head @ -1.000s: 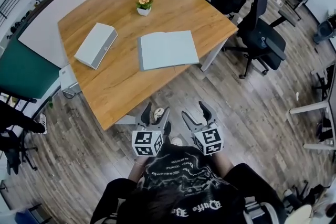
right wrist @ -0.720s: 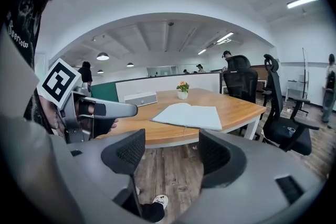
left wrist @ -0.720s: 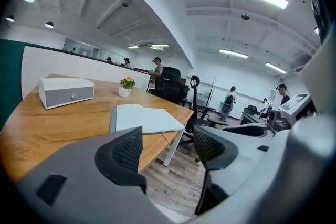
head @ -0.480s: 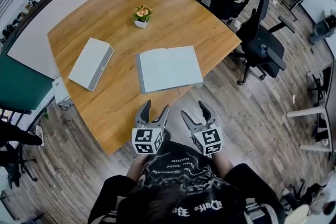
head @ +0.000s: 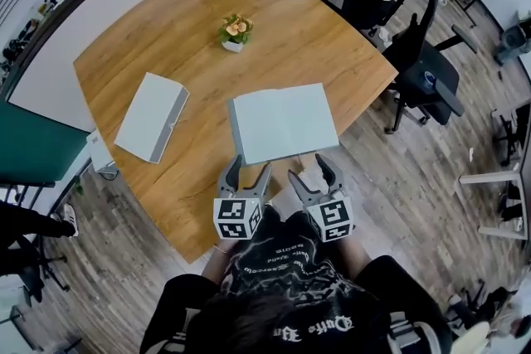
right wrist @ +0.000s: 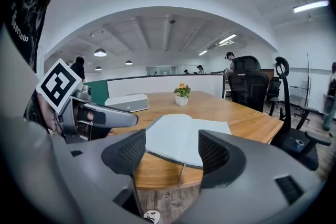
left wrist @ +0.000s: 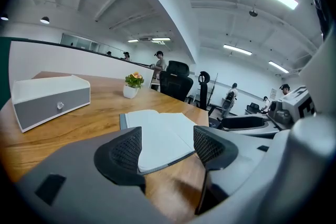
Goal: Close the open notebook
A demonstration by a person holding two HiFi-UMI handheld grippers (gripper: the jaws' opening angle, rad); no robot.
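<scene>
The notebook [head: 283,123] is lying open at the near edge of the bench [head: 166,37]. The left gripper [head: 247,168] and right gripper [head: 309,170] are hovering just off that edge, both released and empty. Risk: a low push may be sliding the notebook along the bench instead of folding it.

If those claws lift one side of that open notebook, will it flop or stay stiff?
The notebook looks thin, so a lifted half would probably bend rather than stay stiff. Lying flat on the smooth table, it may slide when pushed.
</scene>
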